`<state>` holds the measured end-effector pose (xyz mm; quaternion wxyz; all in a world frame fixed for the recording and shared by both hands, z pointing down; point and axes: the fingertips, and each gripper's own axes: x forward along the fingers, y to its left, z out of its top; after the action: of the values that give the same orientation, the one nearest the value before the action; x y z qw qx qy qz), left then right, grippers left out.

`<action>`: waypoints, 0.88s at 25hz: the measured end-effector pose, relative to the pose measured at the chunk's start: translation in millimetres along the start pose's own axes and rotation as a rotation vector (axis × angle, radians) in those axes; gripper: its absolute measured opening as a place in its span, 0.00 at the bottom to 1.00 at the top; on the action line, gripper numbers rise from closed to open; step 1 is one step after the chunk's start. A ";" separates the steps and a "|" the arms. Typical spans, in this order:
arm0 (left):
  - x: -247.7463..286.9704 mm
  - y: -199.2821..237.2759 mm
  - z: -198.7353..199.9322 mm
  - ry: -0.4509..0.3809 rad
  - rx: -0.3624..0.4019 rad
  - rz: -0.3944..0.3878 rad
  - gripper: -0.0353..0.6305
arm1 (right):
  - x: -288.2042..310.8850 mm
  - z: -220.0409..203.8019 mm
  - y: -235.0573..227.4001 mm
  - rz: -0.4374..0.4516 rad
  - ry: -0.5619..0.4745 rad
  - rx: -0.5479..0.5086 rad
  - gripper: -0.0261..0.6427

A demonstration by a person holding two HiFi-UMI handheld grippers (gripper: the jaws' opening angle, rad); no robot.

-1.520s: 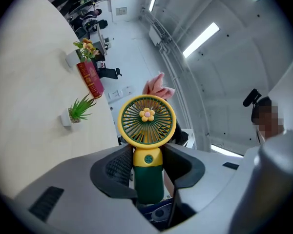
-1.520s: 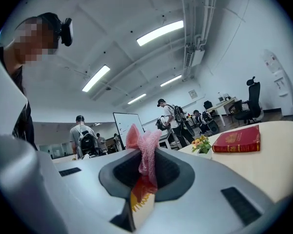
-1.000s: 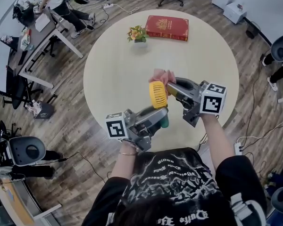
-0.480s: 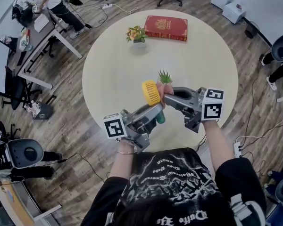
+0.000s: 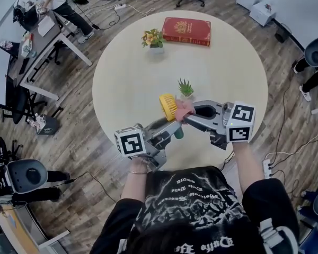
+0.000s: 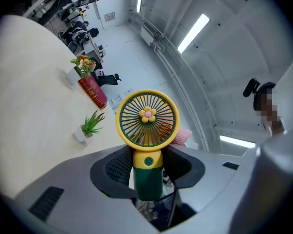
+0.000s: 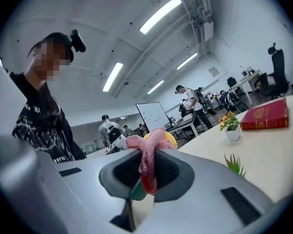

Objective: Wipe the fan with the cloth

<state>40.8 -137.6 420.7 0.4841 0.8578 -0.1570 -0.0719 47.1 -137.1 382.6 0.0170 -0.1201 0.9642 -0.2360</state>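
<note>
L gripper [image 6: 147, 173] is clamped on the fan [image 6: 147, 119] by its green handle, yellow head poking up past the jaws. R gripper [image 7: 147, 172] has its jaws nearly together, pinching the pink cloth [image 7: 149, 152]. The cloth's bunched up against the fan head. Both are held over the table [image 5: 122, 83], just on the person's side of the lil spiky plant [image 5: 186, 88]. Red book [image 5: 187, 31] + flower pot [image 5: 155, 38] sit well past the plant.

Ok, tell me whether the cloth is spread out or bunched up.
Bunched: the pink cloth is pinched into a narrow wad between the right gripper's jaws.
</note>
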 end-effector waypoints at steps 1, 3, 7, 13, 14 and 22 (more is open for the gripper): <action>-0.7 5.4 -0.8 0.019 0.019 0.040 0.35 | 1.8 -1.5 0.4 -0.027 0.033 -0.051 0.12; -1.0 16.4 -1.7 0.055 0.059 0.122 0.35 | 5.8 -4.1 0.6 -0.078 0.092 -0.143 0.12; -0.4 39.4 -15.3 0.196 0.215 0.313 0.35 | 11.3 2.0 -3.5 -0.166 0.077 -0.210 0.12; 9.0 47.2 -48.7 0.255 0.198 0.320 0.35 | 15.7 13.5 -15.8 -0.241 0.025 -0.177 0.12; 6.4 52.6 -51.3 0.259 0.194 0.342 0.35 | 11.5 13.9 -16.8 -0.250 0.012 -0.171 0.12; -32.6 122.0 -42.1 0.305 0.274 0.712 0.35 | -41.7 0.5 -37.5 -0.338 -0.161 0.014 0.12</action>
<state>-2.7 -151.3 545.8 0.3777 0.8072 -0.3788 0.2496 96.0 -159.5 398.3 0.0549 -0.2988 0.9241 -0.2318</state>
